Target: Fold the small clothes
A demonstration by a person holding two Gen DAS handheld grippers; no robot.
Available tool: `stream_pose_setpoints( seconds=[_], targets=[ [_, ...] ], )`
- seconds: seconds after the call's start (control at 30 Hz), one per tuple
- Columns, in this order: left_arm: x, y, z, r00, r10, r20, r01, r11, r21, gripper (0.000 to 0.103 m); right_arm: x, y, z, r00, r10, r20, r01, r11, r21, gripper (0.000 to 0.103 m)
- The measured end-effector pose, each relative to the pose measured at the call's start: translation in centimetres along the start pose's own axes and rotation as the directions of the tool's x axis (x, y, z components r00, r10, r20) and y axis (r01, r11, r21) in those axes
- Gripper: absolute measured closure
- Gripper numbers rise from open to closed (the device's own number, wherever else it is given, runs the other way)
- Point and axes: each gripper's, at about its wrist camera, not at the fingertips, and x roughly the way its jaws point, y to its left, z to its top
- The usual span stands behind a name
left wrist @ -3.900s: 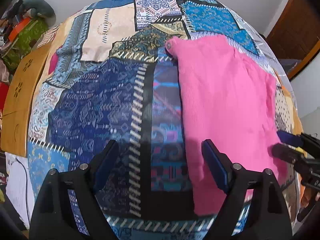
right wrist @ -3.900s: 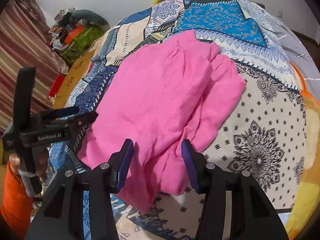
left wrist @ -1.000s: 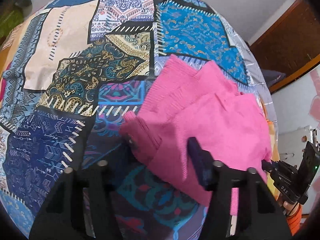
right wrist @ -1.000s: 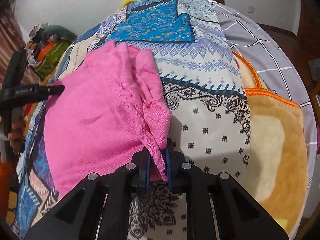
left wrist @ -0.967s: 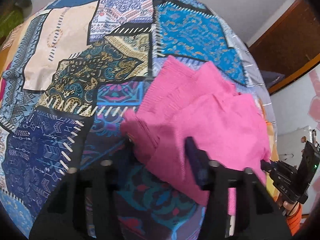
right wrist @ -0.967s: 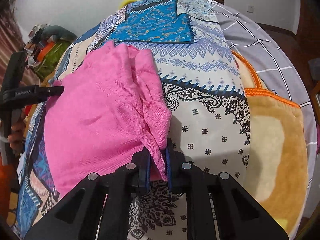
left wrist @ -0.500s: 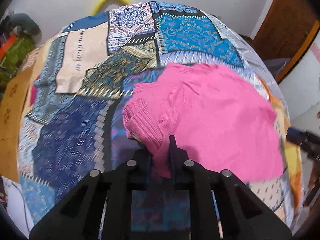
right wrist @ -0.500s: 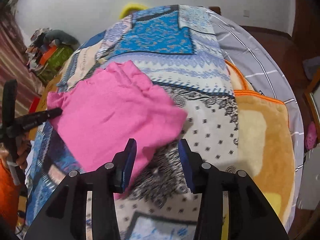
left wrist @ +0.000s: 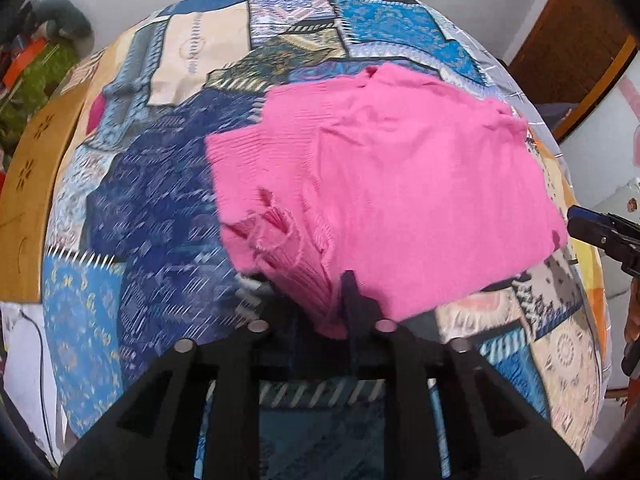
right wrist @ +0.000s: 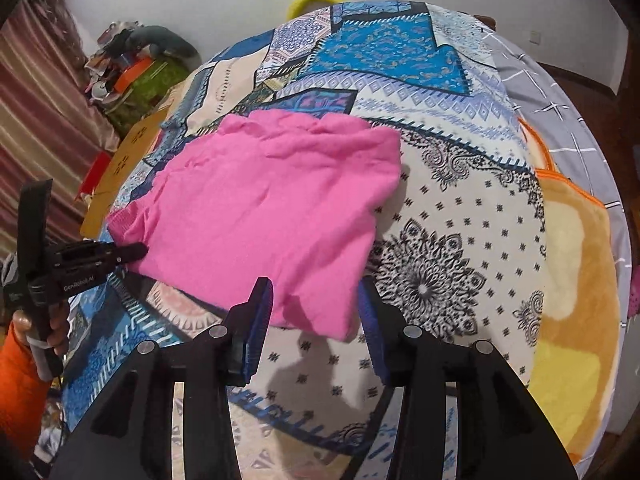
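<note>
A pink knit garment (left wrist: pixel 400 176) lies folded into a rough rectangle on the patchwork bedspread (left wrist: pixel 160 208). My left gripper (left wrist: pixel 320 304) is shut on its ribbed near-left corner, which hangs bunched between the fingers. In the right wrist view the garment (right wrist: pixel 272 208) lies flat, and the left gripper (right wrist: pixel 132 254) pinches its left edge. My right gripper (right wrist: pixel 314 312) is open, its blue-padded fingers on either side of the garment's near corner and a little above it. The right gripper also shows at the right edge of the left wrist view (left wrist: pixel 588 228).
An orange-yellow blanket (right wrist: pixel 576 280) and a grey checked sheet (right wrist: pixel 560 92) cover the bed's right side. A wooden board (left wrist: pixel 32 200) runs along the bed's left edge. Clutter (right wrist: pixel 132 64) is piled at the far left. A wooden door (left wrist: pixel 580 40) stands at the right.
My right gripper let go of the garment's right edge, opened and drew back. My left gripper closed on the ribbed corner and pulled it nearer; the garment now lies flatter.
</note>
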Motion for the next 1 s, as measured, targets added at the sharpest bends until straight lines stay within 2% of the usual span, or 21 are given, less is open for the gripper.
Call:
stream_pose_setpoints(
  seconds=[0.03,0.1,0.17,0.23,0.33,0.63,1.0],
  targets=[
    [-0.2,0.3,-0.2,1.0,0.005,0.004,-0.005,1.0,-0.006,0.065,-0.1,0.2,-0.1,1.0,-0.001,0.0,0.001,1.0,0.0,0.063],
    [-0.7,1.1,-0.4,0.999,0.031,0.017,-0.031,0.999,-0.018,0.056,-0.1,0.2,-0.1,1.0,-0.006,0.0,0.006,1.0,-0.002,0.063],
    [-1.0,1.7,-0.3,0.998,0.05,0.024,-0.049,0.999,-0.023,0.055,-0.2,0.1,0.0,1.0,-0.01,0.004,0.01,1.0,0.001,0.063],
    [-1.1,2.4,-0.1,0.998,0.059,0.021,-0.058,0.998,-0.033,0.047,-0.3,0.0,0.0,1.0,-0.017,0.011,0.017,1.0,0.007,0.049],
    [-0.9,3.3,0.7,0.999,0.046,0.022,-0.044,0.997,-0.066,0.038,-0.3,-0.4,0.4,0.999,-0.029,0.036,0.028,0.999,0.02,0.041],
    [2.5,4.2,3.5,0.996,-0.078,-0.034,0.072,0.986,-0.148,0.037,2.9,-1.7,1.7,1.0,-0.014,-0.007,0.015,0.998,0.066,0.04],
    [4.3,2.4,6.1,0.997,-0.081,0.002,0.081,0.992,-0.102,0.036,5.9,-2.6,3.3,0.998,0.058,0.009,-0.058,0.991,0.123,0.04]
  ],
)
